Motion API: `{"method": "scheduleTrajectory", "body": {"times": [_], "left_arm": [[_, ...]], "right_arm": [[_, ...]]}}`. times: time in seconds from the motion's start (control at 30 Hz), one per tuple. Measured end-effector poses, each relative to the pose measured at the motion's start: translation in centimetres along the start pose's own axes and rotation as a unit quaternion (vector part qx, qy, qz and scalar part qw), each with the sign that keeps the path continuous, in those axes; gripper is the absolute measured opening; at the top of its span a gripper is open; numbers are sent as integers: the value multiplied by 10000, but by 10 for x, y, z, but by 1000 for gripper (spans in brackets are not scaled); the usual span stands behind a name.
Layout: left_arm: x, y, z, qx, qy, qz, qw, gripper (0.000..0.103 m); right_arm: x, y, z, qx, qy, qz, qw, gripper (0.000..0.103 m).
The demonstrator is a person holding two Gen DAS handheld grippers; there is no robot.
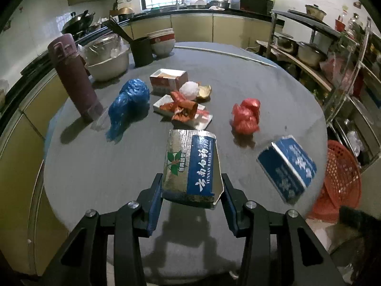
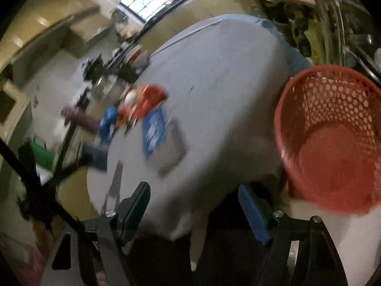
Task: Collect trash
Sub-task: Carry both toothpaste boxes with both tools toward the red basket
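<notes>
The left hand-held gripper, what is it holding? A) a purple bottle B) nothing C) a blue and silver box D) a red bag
C: the left hand-held gripper has the blue and silver box pinched between its two fingers, lifted above the table.

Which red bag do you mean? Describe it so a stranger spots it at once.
Start at the round grey table. Right of the central litter pile, a knotted red plastic bag sits alone on bare tabletop. Unlike the crumpled orange-red wrapper lying on a white tray, it is a shiny bundle.
</notes>
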State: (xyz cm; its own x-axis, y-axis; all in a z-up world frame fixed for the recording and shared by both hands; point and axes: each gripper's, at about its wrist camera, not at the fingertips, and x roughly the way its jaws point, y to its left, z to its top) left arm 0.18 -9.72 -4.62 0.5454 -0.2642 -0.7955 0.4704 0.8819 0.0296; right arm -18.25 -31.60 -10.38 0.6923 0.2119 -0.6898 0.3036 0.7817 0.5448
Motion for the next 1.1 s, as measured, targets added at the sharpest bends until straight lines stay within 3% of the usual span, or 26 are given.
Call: {"method": "scheduleTrajectory", "body": {"times": [0.17, 0.2, 0.23, 0.3, 0.37, 0.47, 0.57, 0.73, 0.9, 0.97, 1.03, 1.1], "left_arm": [[-14, 2, -9, -9, -136, -108, 9998, 48], [-19, 3, -9, -18, -209, -116, 9997, 48], [-22, 4, -10, -29, -261, -106, 9996, 48], [-29, 6, -10, -54, -371, -96, 9993, 48], [-34, 9, -11, -82, -463, -75, 9989, 48], [-34, 11, -12, -63, -449, -39, 9990, 48], [-31, 15, -12, -114, -404, -133, 9990, 48], [-24, 22, -9, -303, -337, -304, 9985, 48], [-13, 20, -7, -360, -237, -439, 9981, 48], [-9, 19, -6, -372, -180, -450, 9981, 48], [-7, 17, -4, -359, -144, -460, 9982, 48], [-6, 12, -3, -316, -120, -485, 9983, 48]], "right_arm": [[-49, 37, -12, -823, -962, 647, 9898, 81], [-58, 40, -14, -896, -1191, 765, 9859, 87], [-64, 45, -16, -977, -1318, 591, 9847, 96], [-64, 60, -9, -1249, -1392, 18, 9824, 101], [-55, 65, 4, -1319, -1218, -90, 9837, 101], [-12, 60, 36, -1097, -492, -299, 9923, 101], [20, 49, 61, -816, -237, -305, 9959, 101], [59, 53, 83, -997, 47, -312, 9945, 100], [100, 67, 87, -1381, 474, -714, 9867, 100], [109, 68, 85, -1399, 573, -812, 9852, 93], [116, 67, 82, -1440, 707, -925, 9827, 58], [118, 61, 83, -1205, 653, -812, 9872, 56]]}}
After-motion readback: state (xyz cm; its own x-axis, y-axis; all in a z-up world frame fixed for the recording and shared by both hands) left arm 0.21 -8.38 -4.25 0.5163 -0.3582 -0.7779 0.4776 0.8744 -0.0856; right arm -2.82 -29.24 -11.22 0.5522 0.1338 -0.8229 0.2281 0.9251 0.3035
